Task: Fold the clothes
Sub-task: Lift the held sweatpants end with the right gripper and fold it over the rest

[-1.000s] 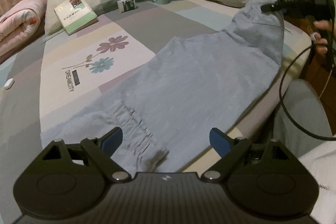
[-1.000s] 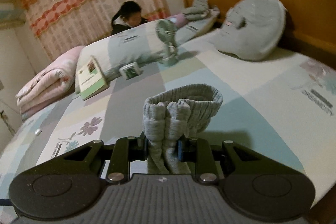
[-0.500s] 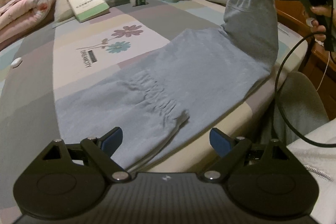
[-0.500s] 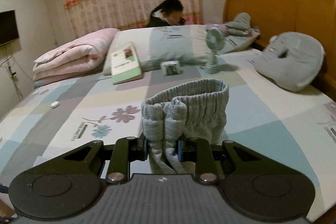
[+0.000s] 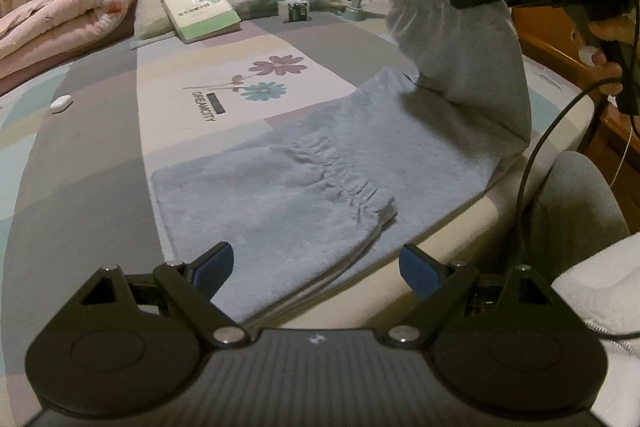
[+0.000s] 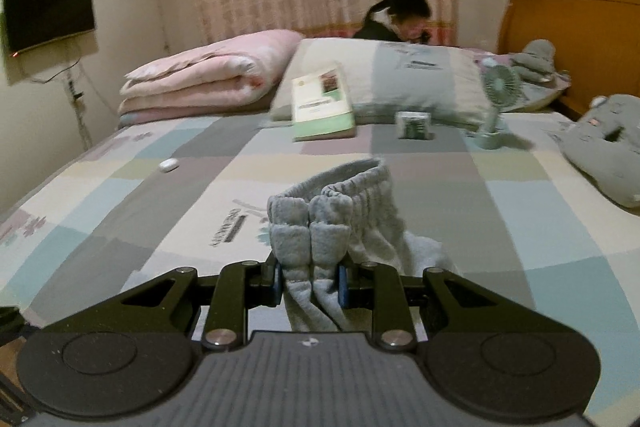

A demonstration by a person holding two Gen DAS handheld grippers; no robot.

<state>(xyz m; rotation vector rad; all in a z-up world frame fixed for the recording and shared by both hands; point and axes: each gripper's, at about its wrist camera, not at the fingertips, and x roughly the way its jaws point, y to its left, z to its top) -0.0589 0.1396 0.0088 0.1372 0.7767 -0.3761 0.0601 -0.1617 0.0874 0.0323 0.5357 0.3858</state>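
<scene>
The grey trousers (image 5: 304, 187) are lying along the near edge of the bed (image 5: 92, 163), 1 end lifted at the right. They are looking soft, light and limp, likely sagging wherever unsupported, so the gathered cuff (image 6: 332, 203) and folded edges are probably offering the best hold. The left gripper (image 5: 316, 267) is hovering over the near hem, jaws spread wide, holding nothing. The right gripper (image 6: 308, 281) is pinching the bunched cuff, holding it raised above the mattress.
</scene>
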